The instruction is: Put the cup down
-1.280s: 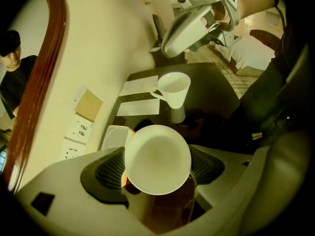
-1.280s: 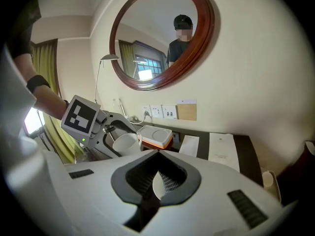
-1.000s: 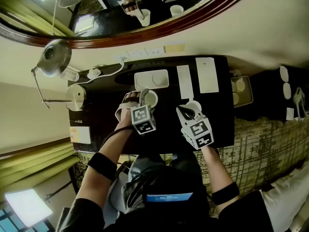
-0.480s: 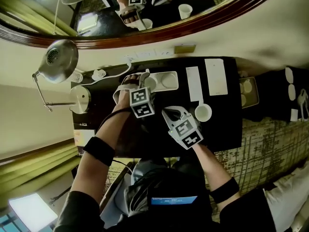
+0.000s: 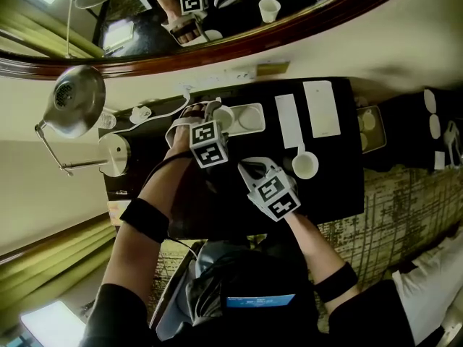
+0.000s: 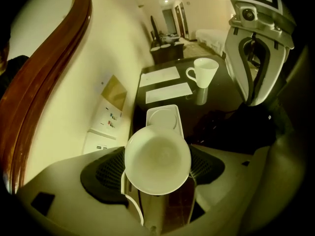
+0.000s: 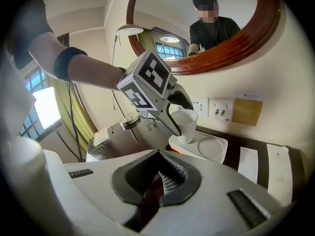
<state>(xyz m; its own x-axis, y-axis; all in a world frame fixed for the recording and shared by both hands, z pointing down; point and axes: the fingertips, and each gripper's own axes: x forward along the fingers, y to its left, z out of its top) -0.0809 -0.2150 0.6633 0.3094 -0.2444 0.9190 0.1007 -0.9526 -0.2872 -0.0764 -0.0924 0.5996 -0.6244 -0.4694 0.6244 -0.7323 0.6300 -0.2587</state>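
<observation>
There are two cups, both white ceramic with a handle. One white ceramic cup (image 6: 157, 156) sits between the jaws of the left gripper (image 5: 215, 114), whose pads press on its two sides. The second white cup (image 5: 304, 165) stands alone on the black tabletop (image 5: 340, 194), well apart from the first. There is one white oblong tray (image 7: 212, 150) with round recesses, two white paper cards (image 5: 289, 121) (image 5: 321, 107) lying side by side past the tray, and one chrome desk lamp (image 5: 72, 100) at the table's left end.

The held cup is upright, its long axis vertical and its mouth facing up. The left gripper view looks straight down into the empty bowl. In the right gripper view the cup is at the near end of the tray.

The right gripper (image 5: 251, 169) has its jaws together with nothing in them. It hangs over the tabletop between the tray and the second cup.

The held cup's base is hidden by its own bowl from above and by the jaw from the side, so I cannot tell whether it rests on the tray. Its handle is mostly covered. The wood-framed oval mirror (image 5: 304, 20) is cut off at the top edge.
</observation>
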